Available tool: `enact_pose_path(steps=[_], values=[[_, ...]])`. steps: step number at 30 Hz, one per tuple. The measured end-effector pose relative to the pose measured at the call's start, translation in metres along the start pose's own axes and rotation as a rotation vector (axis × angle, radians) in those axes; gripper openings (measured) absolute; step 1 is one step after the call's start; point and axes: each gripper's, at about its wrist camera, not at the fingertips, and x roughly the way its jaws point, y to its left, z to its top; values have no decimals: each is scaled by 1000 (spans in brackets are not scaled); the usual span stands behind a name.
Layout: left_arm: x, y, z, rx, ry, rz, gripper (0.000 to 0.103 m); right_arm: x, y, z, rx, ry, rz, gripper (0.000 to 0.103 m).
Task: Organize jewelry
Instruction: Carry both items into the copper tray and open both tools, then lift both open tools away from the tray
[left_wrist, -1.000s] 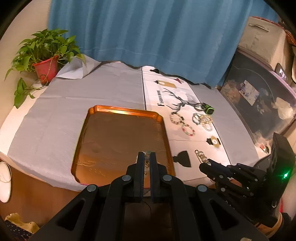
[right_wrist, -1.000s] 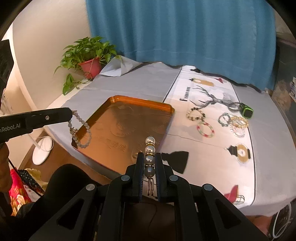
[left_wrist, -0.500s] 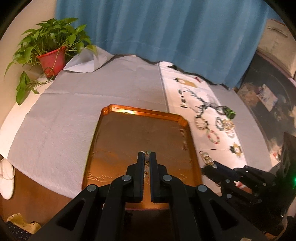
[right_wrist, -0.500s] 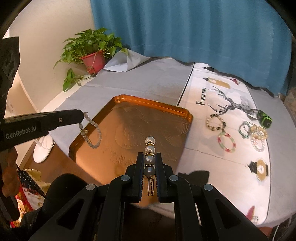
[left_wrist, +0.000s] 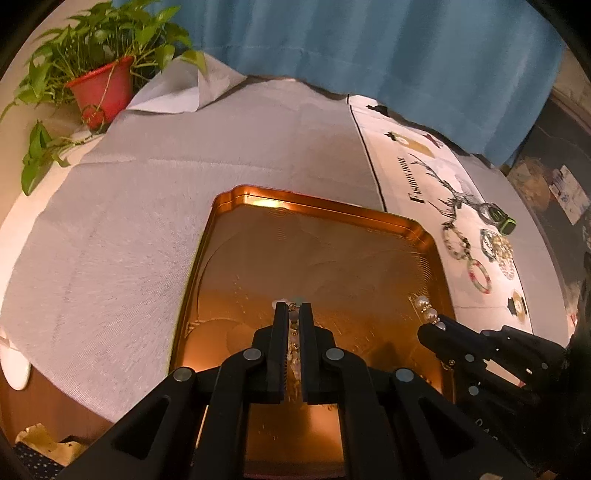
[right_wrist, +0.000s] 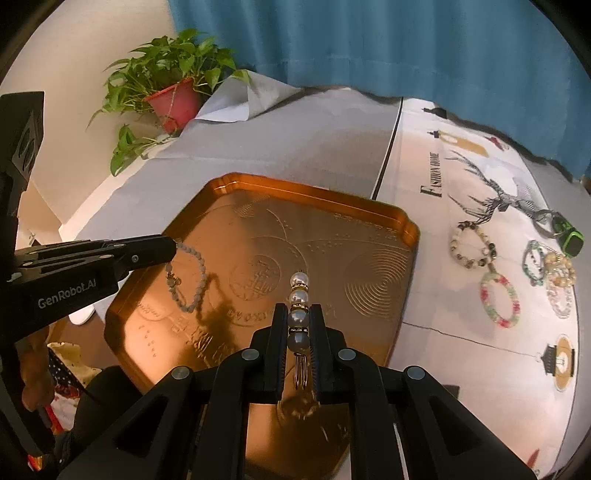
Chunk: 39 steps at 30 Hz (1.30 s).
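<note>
Writing first: the left gripper (right_wrist: 173, 248) has "GenRobot.AI" printed in white on its side, and the white runner (right_wrist: 461, 206) on the counter (left_wrist: 147, 206) reads "FASHION HOME" next to a deer drawing. Nothing else is legible to me.

Both grippers hang over the copper tray (right_wrist: 391, 218). The left one's jaws are opening a little, but a grey bead bracelet (right_wrist: 188, 280) is still pinched at the tips and dangles in a loop just above the tray's left side. The right gripper (right_wrist: 298, 314) is clamped on a pearl bracelet (right_wrist: 299, 295), with a few pearls poking out past the fingertips and a gold clasp hanging between the jaws.

More bracelets lie on the runner to the right of the tray: a brown beaded one (right_wrist: 472, 245), a pink-and-green one (right_wrist: 498, 298), and a small cluster (right_wrist: 550, 273) beside a green-and-black watch (right_wrist: 567, 240). A potted plant (right_wrist: 173, 96) sits at the far left corner, in front of a blue curtain (right_wrist: 369, 40).
</note>
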Motion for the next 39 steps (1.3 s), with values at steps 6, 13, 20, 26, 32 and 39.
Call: enact_pose_path(steps=[6,13,20,26,32,39], values=[[-6,10,2,-52,-58,69,99,21,-5,2,3,49,-48,71],[-25,11,-23,-17,-16,141,99,4,-3,-15,40,96,-25,71],[-80,-2,-72,-11,-47,152,99,-57,13,-49,39,64,-49,71],[-128,-19,-116,1,-93,162,99,-125,29,-91,50,-34,-100,71],[-165,-35,-141,29,-146,139,99,-171,42,-124,68,-111,-114,71],[-190,-47,-151,49,-194,134,99,-194,49,-139,70,-142,-118,71]])
